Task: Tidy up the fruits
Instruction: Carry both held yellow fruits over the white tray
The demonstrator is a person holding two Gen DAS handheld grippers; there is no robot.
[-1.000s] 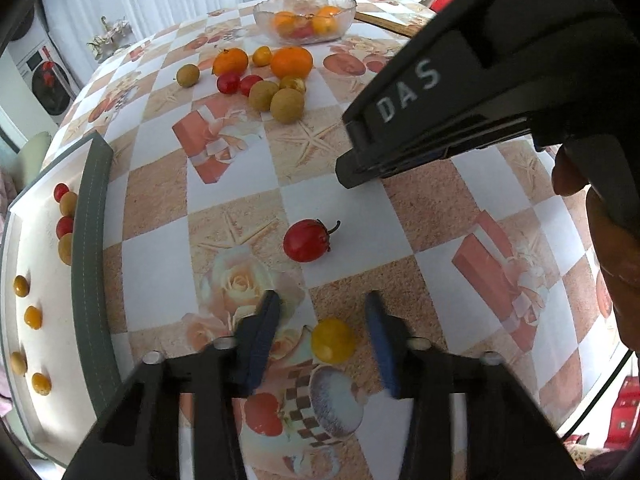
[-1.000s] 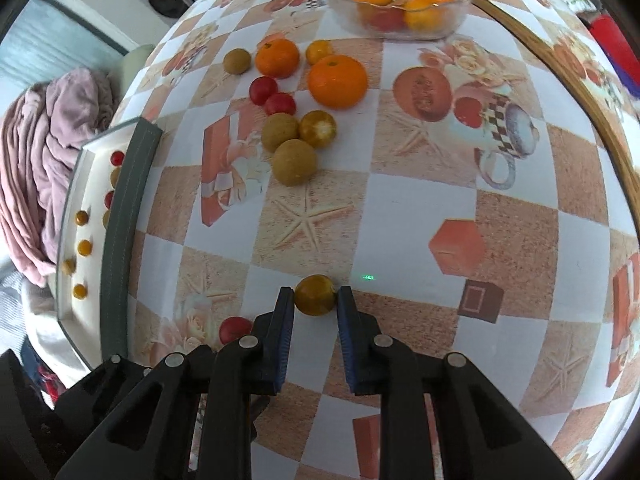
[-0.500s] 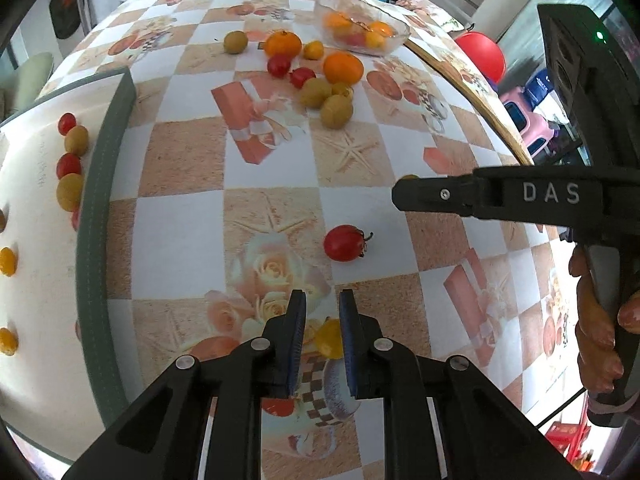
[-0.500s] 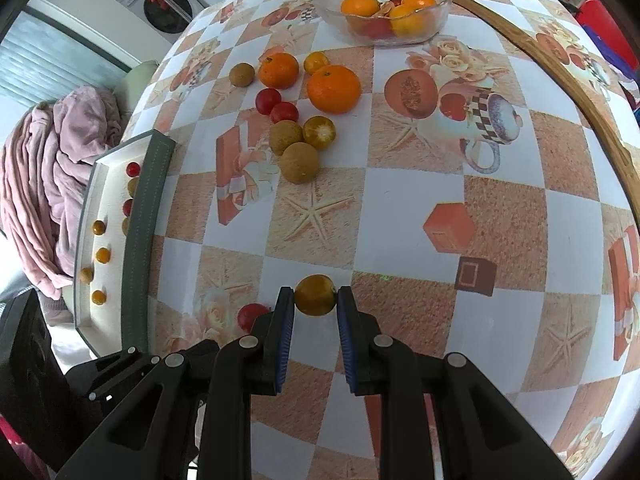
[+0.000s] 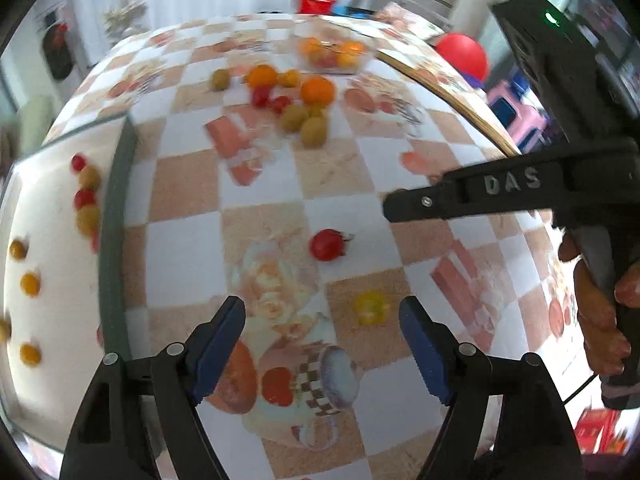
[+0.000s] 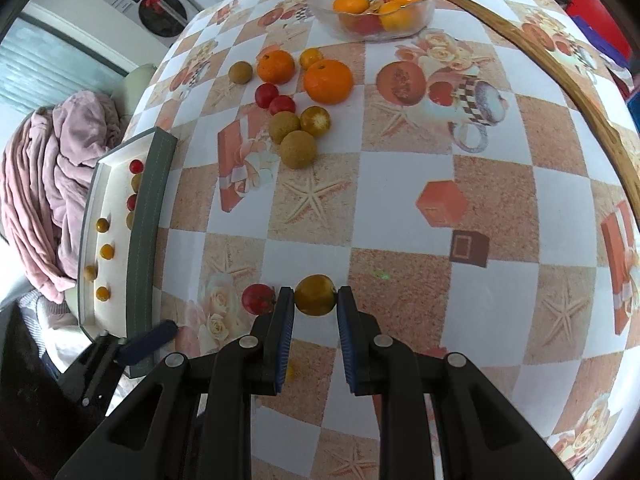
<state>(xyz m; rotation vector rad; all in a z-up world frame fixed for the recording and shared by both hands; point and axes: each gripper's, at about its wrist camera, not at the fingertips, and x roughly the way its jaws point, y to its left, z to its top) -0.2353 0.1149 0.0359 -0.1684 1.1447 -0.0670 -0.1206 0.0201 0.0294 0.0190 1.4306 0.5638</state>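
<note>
While the left hand-held gripper (image 5: 322,344) gapes, the right (image 6: 315,312) pinches a yellow-brown fruit (image 6: 315,295).

Tray (image 6: 150,216) at table (image 6: 400,184) left edge; bowl (image 6: 372,4) far side (fruit inside); loose fruit cluster (image 6: 298,120) between.

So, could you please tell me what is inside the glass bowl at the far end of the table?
The glass bowl holds oranges and something red beneath them; what that is stays covered.
</note>
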